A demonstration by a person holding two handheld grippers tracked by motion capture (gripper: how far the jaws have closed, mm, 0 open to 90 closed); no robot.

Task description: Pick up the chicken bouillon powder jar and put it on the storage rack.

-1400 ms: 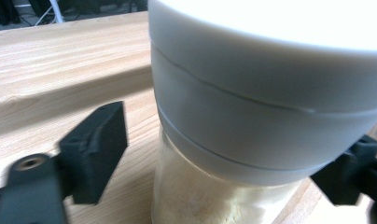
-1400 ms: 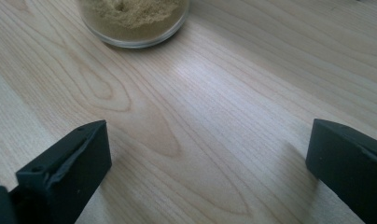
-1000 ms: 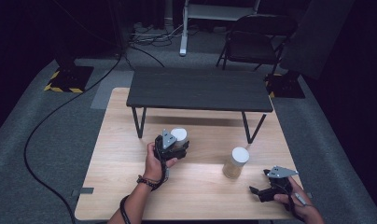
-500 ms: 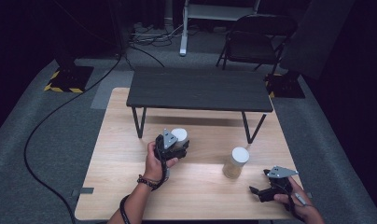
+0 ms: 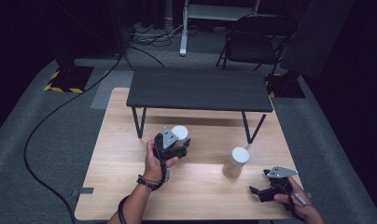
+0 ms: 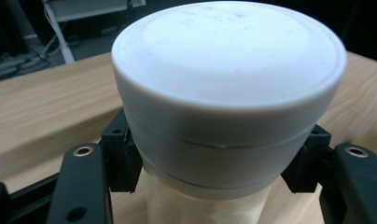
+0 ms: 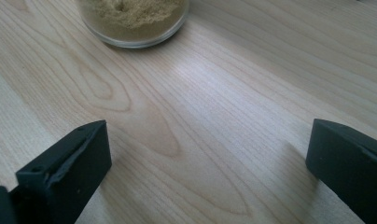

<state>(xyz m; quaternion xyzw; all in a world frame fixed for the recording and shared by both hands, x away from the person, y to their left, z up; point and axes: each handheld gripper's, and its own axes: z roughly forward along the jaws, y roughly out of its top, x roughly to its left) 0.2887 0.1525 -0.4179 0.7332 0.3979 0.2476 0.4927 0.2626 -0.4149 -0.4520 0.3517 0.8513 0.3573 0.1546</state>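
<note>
A: What is held at the centre of the high view?

B: A white-lidded, pale-filled cylindrical jar [image 5: 179, 134] is clamped in the left gripper [image 5: 173, 145]. In the left gripper view the 2 black jaws are seen pressed against the jar's sides just beneath the broad white plastic lid [image 6: 226, 79], 1 at lower left and 1 at lower right of the frame. Whether the base is clear of the light wooden tabletop [image 5: 130, 186] cannot be told.

A: And the right gripper?

B: The right gripper [image 5: 266, 189] is kept low at the lower right of the high view, with its jaws spread wide and nothing between them. In the right gripper view, bare wood is seen between the 2 jaws, and the bottom of a second glass jar of tan powder [image 7: 133, 21] is caught at the top of the frame. In the high view that jar [image 5: 236, 163] is placed right of centre, apart from both grippers.

A: What could go wrong from here?

B: The grip is taken high, near the lid, so the heavier body could be swung or slipped downward if the jar is tilted. If the jar is carried upward and back, the small black metal-legged table [image 5: 200, 88] in the upper middle could be struck. A careless sweep rightward could knock over the second jar.
</note>
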